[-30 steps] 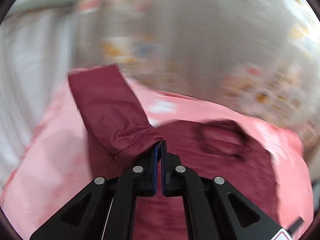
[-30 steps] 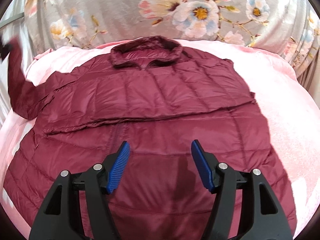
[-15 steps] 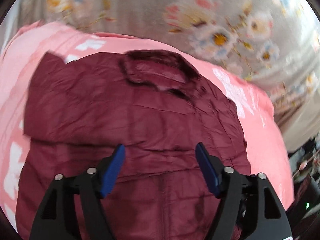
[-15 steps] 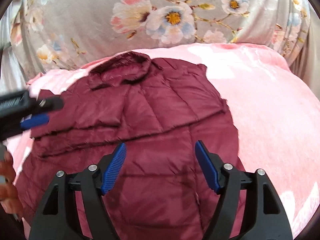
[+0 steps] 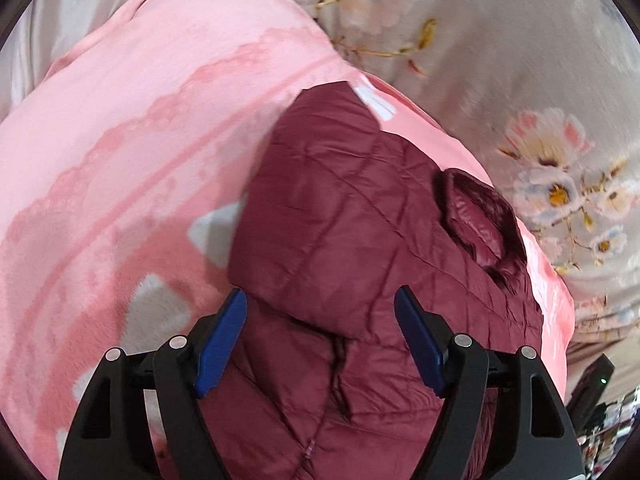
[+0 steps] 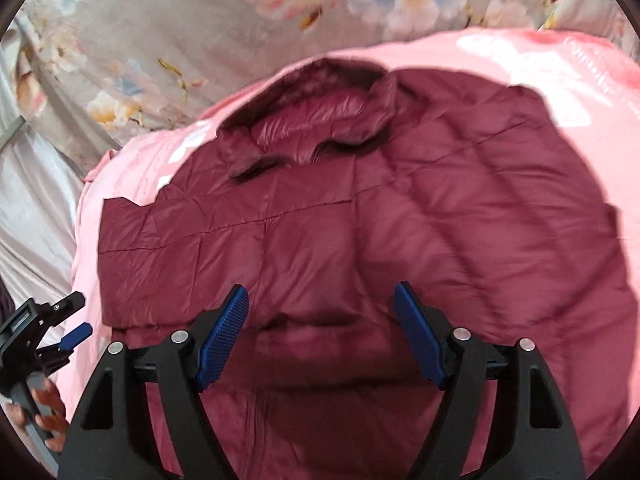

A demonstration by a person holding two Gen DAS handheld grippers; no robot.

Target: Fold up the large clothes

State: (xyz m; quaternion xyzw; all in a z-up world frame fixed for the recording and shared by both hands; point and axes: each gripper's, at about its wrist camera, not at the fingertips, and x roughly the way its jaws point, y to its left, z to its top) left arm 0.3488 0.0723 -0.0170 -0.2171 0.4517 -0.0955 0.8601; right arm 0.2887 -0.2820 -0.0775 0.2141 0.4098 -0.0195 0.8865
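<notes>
A grey floral sheet (image 6: 168, 40) fills the background of both views, its pale blossoms blurred at the top of the right wrist view and sharper at the right edge of the left wrist view. On it lies a pink blanket (image 5: 132, 152), patterned with darker pink bands and pale blocks, spread wide beneath everything else. Across the blanket rests the maroon quilted jacket (image 6: 420, 232), front up, with its collar (image 6: 316, 128) toward the floral sheet and a sleeve folded over the chest so that its cuff end reaches the jacket's left edge in the right wrist view. In the left wrist view the folded sleeve (image 5: 340, 208) forms a raised flap lying over the body of the jacket, its lower edge just ahead of the fingers, with the collar off to the right. The right gripper (image 6: 320, 332) hangs over the jacket's middle, its blue-padded jaws spread wide with nothing between them but the fabric below. The left gripper (image 5: 320, 336) is likewise spread apart and empty above the near edge of the sleeve fold; it also shows small at the lower left of the right wrist view, beside the jacket's edge, held by a hand (image 6: 44, 412) whose fingers wrap its handle
</notes>
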